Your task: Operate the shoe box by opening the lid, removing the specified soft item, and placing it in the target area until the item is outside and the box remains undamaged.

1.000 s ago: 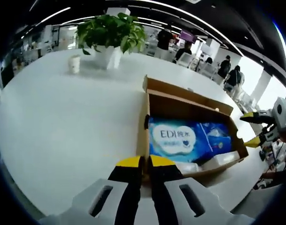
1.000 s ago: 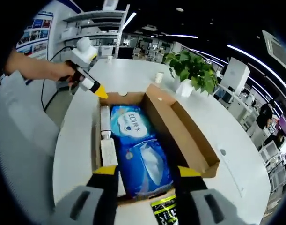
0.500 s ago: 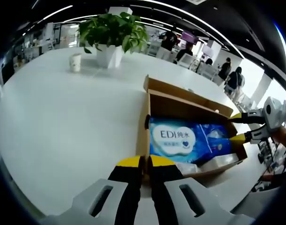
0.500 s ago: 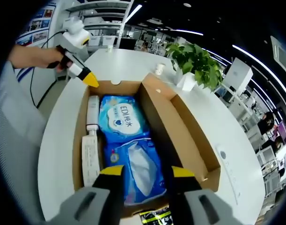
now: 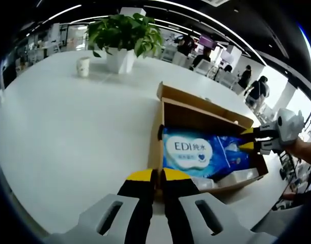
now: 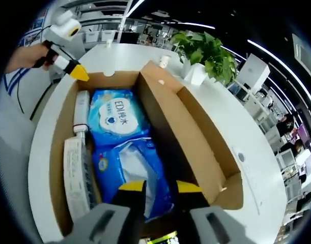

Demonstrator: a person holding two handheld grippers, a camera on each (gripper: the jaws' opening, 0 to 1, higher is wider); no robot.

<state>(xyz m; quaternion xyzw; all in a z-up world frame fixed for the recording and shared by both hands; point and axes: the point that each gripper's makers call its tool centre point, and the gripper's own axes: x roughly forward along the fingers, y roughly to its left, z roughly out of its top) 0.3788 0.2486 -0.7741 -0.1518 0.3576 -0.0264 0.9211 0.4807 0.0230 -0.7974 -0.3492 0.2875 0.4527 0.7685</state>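
Observation:
An open cardboard shoe box lies on a white table, its lid flap folded back. Inside is a soft blue wipes pack marked EDI. My left gripper sits at one end of the box, its jaws pressed together on the end wall's edge; it appears in the right gripper view as the left gripper at the far corner. My right gripper is open, low over the pack's near end with the pack between its jaws, and appears as the right gripper at the box's far end.
A white tube and a white carton lie beside the pack along one box wall. A potted plant and a paper cup stand further off on the table. People are in the background.
My right gripper has moved forward and down over the wipes pack, and its jaws have narrowed. The left gripper has stayed at the box's end.

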